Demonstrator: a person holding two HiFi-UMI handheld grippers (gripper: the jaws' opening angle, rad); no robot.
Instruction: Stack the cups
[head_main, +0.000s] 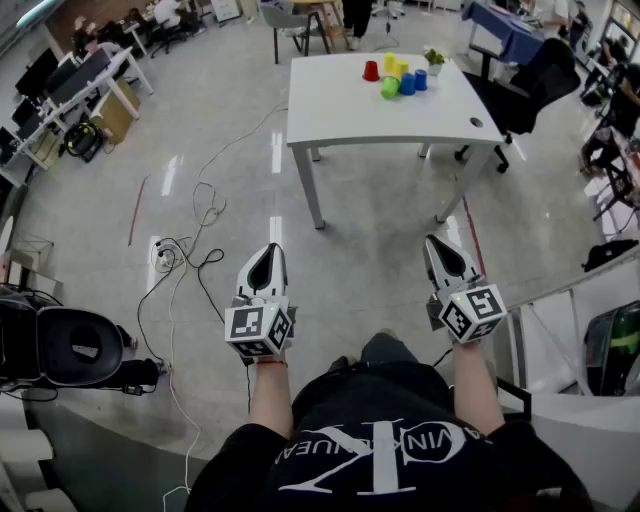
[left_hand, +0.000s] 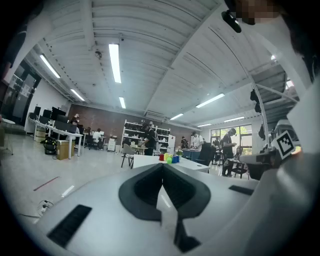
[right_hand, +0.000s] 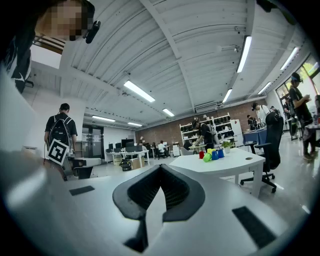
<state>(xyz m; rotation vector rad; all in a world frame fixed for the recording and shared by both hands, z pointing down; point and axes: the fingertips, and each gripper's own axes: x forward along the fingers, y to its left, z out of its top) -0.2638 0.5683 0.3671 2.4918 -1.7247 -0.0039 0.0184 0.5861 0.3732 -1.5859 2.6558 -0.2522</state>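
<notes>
The hall is lit brightly and evenly by long ceiling lamps (left_hand: 115, 62). Pale glare streaks are thrown on the glossy floor (head_main: 276, 150). Both gripper views are bent at the edges and ringed by darkness; the left gripper (left_hand: 162, 170) is rendered soft, close up.

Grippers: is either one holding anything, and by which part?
Nothing is held. Left gripper and right gripper both have jaws together and empty; the cups sit untouched on the table ahead.

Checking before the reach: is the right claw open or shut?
Shut. The right claw shows its jaws meeting at the tips, nothing between them.
</notes>
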